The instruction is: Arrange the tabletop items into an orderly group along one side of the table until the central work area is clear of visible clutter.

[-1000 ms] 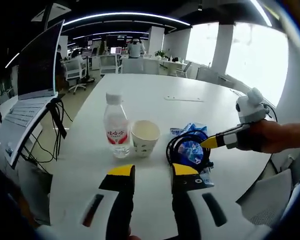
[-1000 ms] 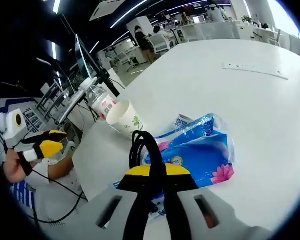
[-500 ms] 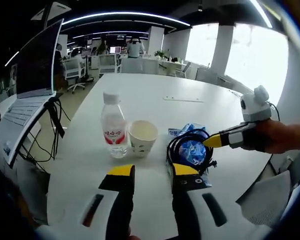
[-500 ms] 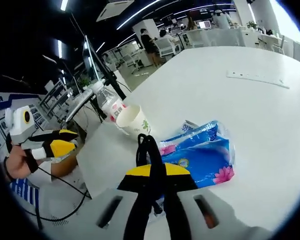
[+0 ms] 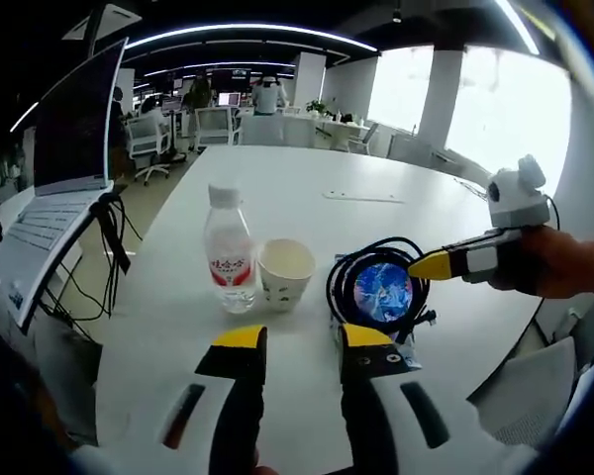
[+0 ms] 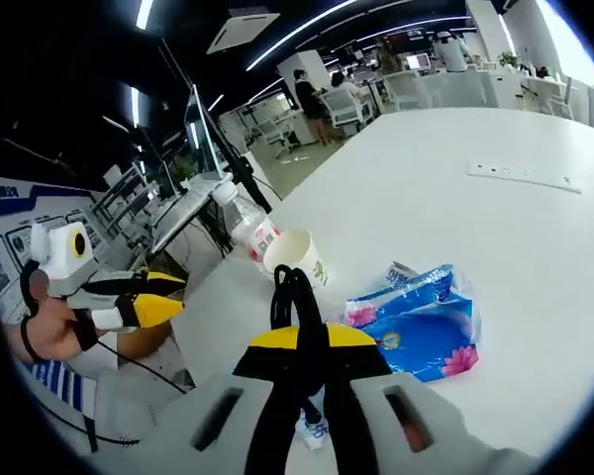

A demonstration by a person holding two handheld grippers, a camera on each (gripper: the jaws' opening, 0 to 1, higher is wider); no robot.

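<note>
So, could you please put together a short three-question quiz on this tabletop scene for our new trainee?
1. True or false: the right gripper is shut on the black cable coil.
2. Which item stands directly beside the water bottle? A) the paper cup B) a stapler C) a mug
3. Fill in: in the left gripper view, the lifted coil hangs in front of the blue ______ lying on the white table.

Key: 1. True, its yellow-tipped jaws pinch the coil. 2. A. 3. Tissue pack. The left gripper is open, with nothing between its jaws.
</note>
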